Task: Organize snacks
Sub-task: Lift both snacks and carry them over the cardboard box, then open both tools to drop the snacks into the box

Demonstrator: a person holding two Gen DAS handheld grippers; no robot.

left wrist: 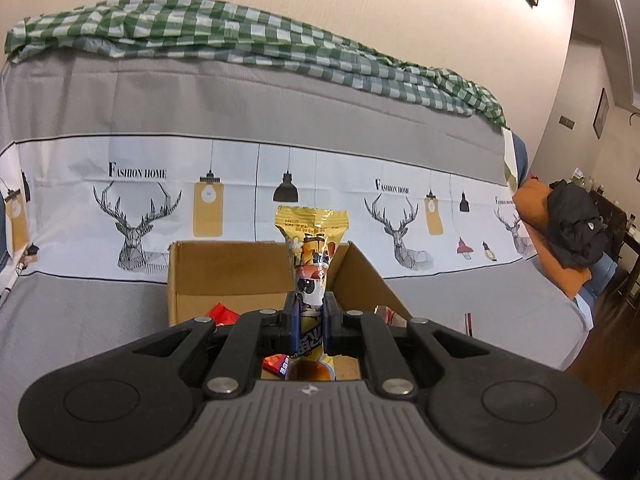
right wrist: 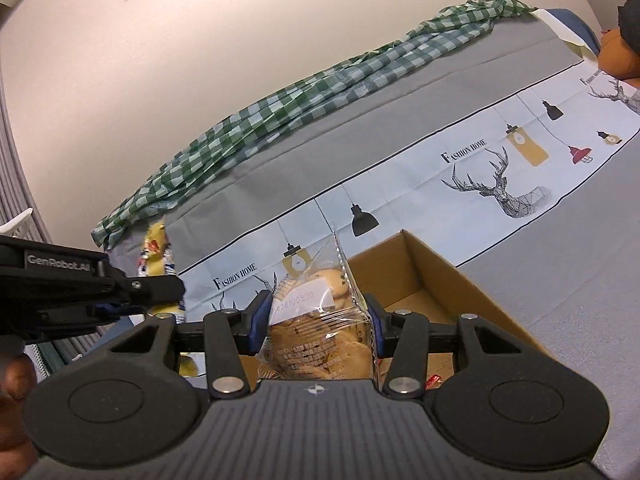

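Black claw (left wrist: 306,320) pinches crinkly yellow wrapper (left wrist: 310,256) over cardboard box (left wrist: 224,276).

The left gripper (left wrist: 306,322) is held closed tight on a yellow snack packet (left wrist: 310,256), which is pinched upright above the cardboard box (left wrist: 224,276). The right gripper (right wrist: 318,326) is clamped partway on a clear bag of biscuits (right wrist: 320,320), held over the box's near edge, just right of the left gripper.
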